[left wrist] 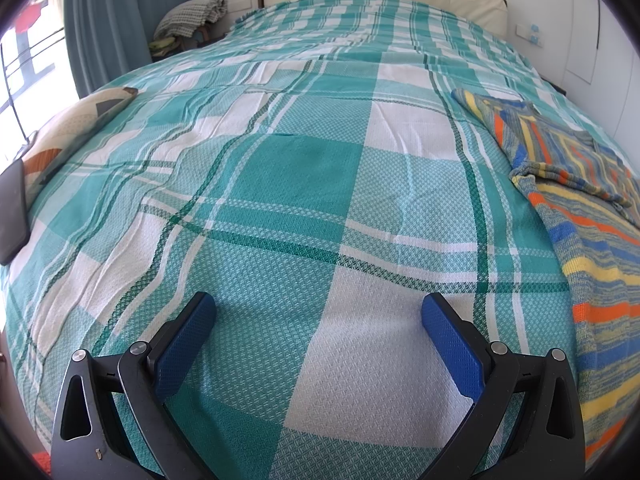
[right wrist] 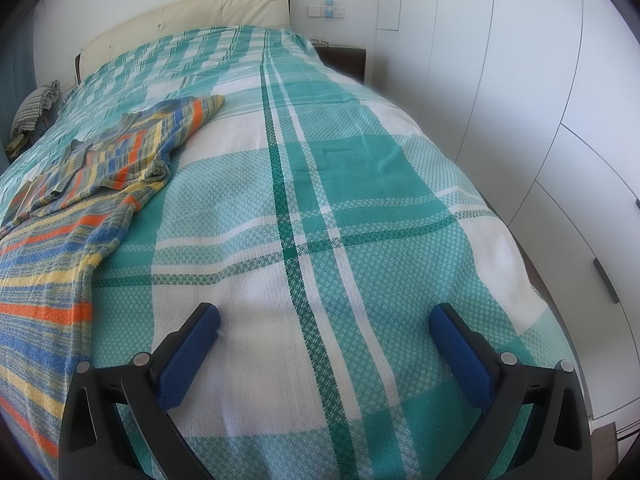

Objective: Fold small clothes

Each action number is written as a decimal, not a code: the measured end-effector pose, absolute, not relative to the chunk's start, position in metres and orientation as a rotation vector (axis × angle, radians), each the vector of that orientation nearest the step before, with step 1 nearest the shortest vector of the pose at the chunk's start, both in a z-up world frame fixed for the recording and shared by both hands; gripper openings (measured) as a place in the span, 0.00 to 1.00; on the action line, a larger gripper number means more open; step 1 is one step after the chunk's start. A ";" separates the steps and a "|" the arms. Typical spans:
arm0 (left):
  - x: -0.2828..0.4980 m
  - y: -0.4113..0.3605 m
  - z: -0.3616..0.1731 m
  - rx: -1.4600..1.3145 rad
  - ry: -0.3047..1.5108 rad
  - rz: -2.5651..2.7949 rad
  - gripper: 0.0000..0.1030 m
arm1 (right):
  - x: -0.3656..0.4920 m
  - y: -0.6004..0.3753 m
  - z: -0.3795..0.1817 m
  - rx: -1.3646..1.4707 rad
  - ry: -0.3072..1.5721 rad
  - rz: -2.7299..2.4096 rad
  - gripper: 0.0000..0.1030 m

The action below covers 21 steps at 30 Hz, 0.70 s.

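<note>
A striped knit garment (left wrist: 576,184) in blue, yellow, orange and grey lies spread on the bed, at the right edge of the left wrist view. The same striped garment (right wrist: 80,200) fills the left side of the right wrist view, one sleeve reaching toward the headboard. My left gripper (left wrist: 318,308) hovers open over bare bedspread, left of the garment, holding nothing. My right gripper (right wrist: 324,318) is open too, above the bedspread to the right of the garment, its blue pads wide apart.
A teal and white checked bedspread (left wrist: 304,168) covers the bed. A patterned pillow (left wrist: 76,128) and a dark phone (left wrist: 12,208) lie at the left edge. White wardrobe doors (right wrist: 520,100) and a dark nightstand (right wrist: 348,60) stand right of the bed. A cream headboard (right wrist: 180,16) is at the far end.
</note>
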<state>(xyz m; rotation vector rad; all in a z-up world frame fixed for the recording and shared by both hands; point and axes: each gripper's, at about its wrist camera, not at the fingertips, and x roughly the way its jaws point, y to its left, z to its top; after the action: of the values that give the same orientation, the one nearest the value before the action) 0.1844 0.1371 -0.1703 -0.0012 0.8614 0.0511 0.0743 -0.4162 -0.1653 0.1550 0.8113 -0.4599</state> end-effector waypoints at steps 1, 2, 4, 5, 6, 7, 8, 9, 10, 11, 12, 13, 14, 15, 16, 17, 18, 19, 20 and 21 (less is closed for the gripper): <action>0.184 0.137 -0.170 -0.001 0.861 0.051 1.00 | 0.074 -0.416 -0.165 0.155 0.811 -0.460 1.00; 0.184 0.137 -0.170 -0.001 0.861 0.051 1.00 | 0.075 -0.415 -0.165 0.155 0.811 -0.460 1.00; 0.184 0.137 -0.170 -0.001 0.861 0.052 1.00 | 0.074 -0.416 -0.165 0.155 0.811 -0.460 1.00; 0.184 0.137 -0.170 -0.001 0.861 0.052 1.00 | 0.074 -0.416 -0.165 0.155 0.811 -0.460 1.00; 0.184 0.137 -0.170 -0.001 0.861 0.052 1.00 | 0.074 -0.416 -0.165 0.155 0.811 -0.460 1.00; 0.185 0.137 -0.170 -0.001 0.861 0.052 1.00 | 0.074 -0.416 -0.165 0.154 0.811 -0.460 1.00; 0.184 0.137 -0.170 -0.001 0.861 0.052 1.00 | 0.075 -0.415 -0.165 0.154 0.812 -0.460 1.00; 0.184 0.137 -0.170 0.000 0.861 0.052 1.00 | 0.074 -0.416 -0.165 0.154 0.812 -0.461 1.00; 0.184 0.137 -0.170 0.000 0.861 0.052 1.00 | 0.074 -0.416 -0.165 0.154 0.812 -0.461 1.00; 0.185 0.137 -0.170 0.000 0.861 0.052 1.00 | 0.074 -0.416 -0.165 0.154 0.812 -0.461 1.00; 0.184 0.137 -0.170 0.000 0.861 0.052 1.00 | 0.075 -0.415 -0.165 0.154 0.812 -0.461 1.00; 0.184 0.137 -0.170 0.000 0.861 0.053 1.00 | 0.074 -0.416 -0.165 0.154 0.812 -0.461 1.00; 0.184 0.137 -0.170 0.000 0.861 0.053 1.00 | 0.075 -0.415 -0.165 0.153 0.812 -0.461 1.00; 0.184 0.137 -0.170 0.000 0.861 0.053 1.00 | 0.074 -0.416 -0.165 0.153 0.812 -0.461 1.00; 0.185 0.137 -0.170 0.000 0.861 0.053 1.00 | 0.075 -0.415 -0.165 0.153 0.812 -0.461 1.00; 0.184 0.137 -0.171 0.000 0.861 0.053 1.00 | 0.075 -0.415 -0.165 0.153 0.812 -0.461 1.00; 0.184 0.137 -0.171 0.000 0.860 0.053 1.00 | 0.075 -0.415 -0.165 0.153 0.812 -0.461 1.00; 0.184 0.137 -0.171 -0.001 0.860 0.052 1.00 | 0.075 -0.415 -0.165 0.153 0.812 -0.461 1.00; 0.184 0.137 -0.171 -0.002 0.860 0.052 1.00 | 0.075 -0.415 -0.165 0.153 0.812 -0.461 1.00; 0.184 0.137 -0.171 -0.002 0.860 0.051 1.00 | 0.075 -0.414 -0.165 0.152 0.813 -0.462 1.00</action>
<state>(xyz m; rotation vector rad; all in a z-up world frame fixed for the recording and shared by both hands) 0.1841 0.1368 -0.1709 -0.0017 0.8604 0.0515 0.0752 -0.4144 -0.1650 0.1522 0.8128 -0.4617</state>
